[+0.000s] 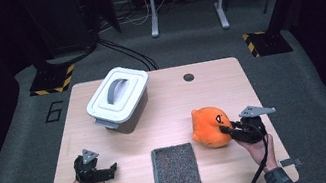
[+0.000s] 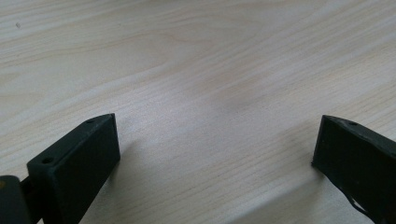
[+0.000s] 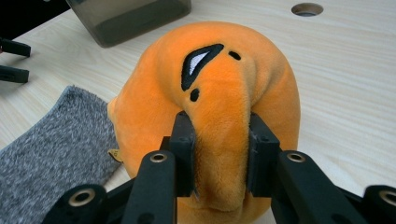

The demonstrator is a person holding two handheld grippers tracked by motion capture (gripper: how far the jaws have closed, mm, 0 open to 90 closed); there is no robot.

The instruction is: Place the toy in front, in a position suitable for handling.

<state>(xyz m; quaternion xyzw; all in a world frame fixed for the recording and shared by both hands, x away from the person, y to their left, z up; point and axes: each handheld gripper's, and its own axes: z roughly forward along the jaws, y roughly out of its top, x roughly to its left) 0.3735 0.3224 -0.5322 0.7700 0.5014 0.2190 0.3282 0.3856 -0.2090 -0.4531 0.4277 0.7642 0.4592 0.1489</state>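
Our right gripper [image 3: 219, 154] pinches the orange plush toy [image 3: 210, 93], lower right; we lift gently; left gripper [image 2: 215, 154] open over the desk [image 2: 196, 70].

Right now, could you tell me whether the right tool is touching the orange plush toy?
Touching. In the right gripper view, the right tool has both jaws pressed into a pinched fold of the orange plush toy.
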